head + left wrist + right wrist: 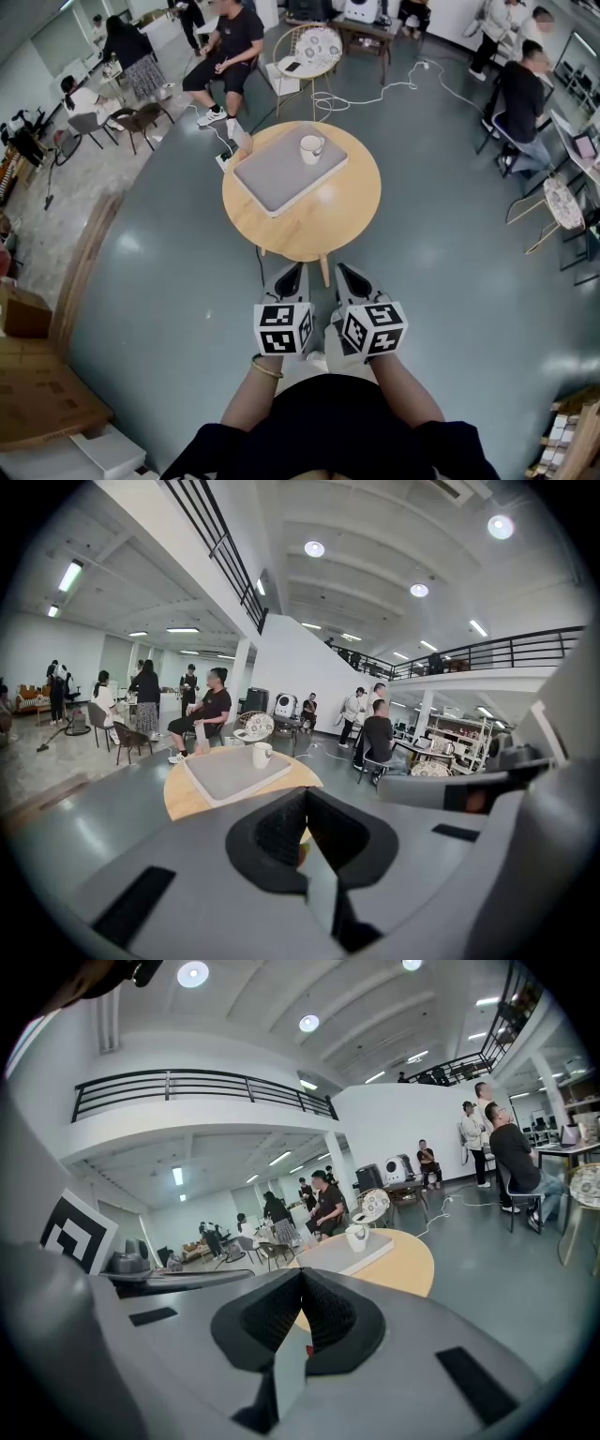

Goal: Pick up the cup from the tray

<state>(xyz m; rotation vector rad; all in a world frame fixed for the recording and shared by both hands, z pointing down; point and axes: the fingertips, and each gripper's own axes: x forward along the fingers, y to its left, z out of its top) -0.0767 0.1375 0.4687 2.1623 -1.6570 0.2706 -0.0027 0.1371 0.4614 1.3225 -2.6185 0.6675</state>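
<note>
Honestly, your left gripper [289, 278] and right gripper [352, 278] were closed, empty; cup [311, 148] sat well ahead. Arriving unopened could've toppled it.

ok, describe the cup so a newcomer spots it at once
Find the round wooden table on the grey floor. A grey tray lies on it; the white cup stands near the tray's far right corner, the only thing on it.

I'm standing in what is looking like an open-plan office hall. People [230, 47] are sitting on chairs around twelve o'clock, another person [520, 94] is working at a desk [579, 142] at two o'clock, cables [330, 101] are trailing across the grey floor [450, 281], and a railed mezzanine [202, 1087] is running overhead.
</note>
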